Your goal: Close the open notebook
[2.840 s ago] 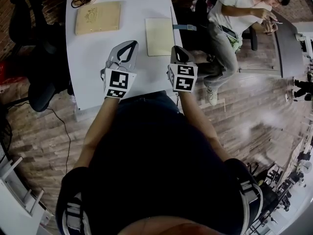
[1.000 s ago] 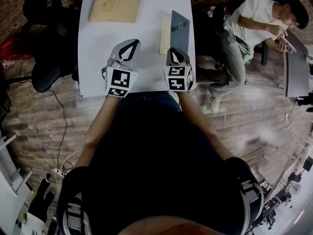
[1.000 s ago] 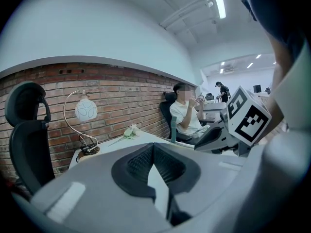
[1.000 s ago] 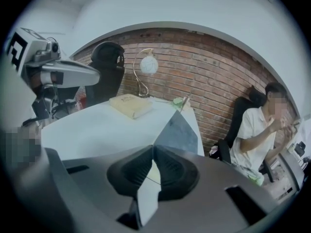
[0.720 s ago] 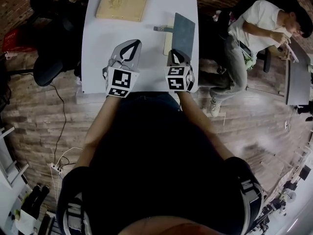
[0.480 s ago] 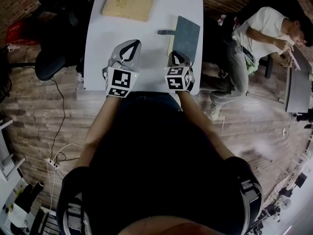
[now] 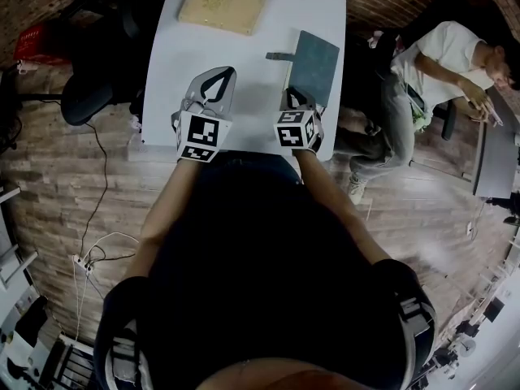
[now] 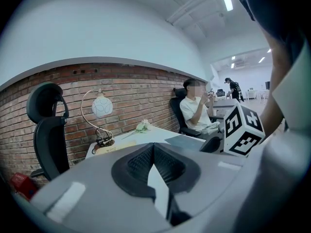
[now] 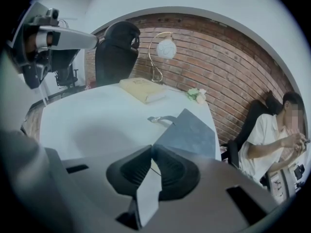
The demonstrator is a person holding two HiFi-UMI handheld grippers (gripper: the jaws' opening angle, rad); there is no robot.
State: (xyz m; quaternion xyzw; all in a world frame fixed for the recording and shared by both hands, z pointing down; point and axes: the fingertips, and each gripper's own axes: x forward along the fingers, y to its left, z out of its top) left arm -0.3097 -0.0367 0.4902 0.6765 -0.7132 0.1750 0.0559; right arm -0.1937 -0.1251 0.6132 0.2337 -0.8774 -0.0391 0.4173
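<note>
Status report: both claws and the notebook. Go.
Left claw shut, empty. Right claw pinching notebook cover edge, just easing open. Cover nearly down. Nothing blocking.

Forearms [image 7: 166, 210] reach toward 12 o'clock, side by side. Left claw [image 7: 219, 75]: nearly level, jaws together, nothing between. Right claw [image 7: 291, 96], at its 3 o'clock: pitched down, jaws just eased open a little, apparently pinching the notebook cover [image 7: 315, 65] corner.

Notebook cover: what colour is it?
Dark bluish grey notebook cover; the right gripper view shows it best.
</note>
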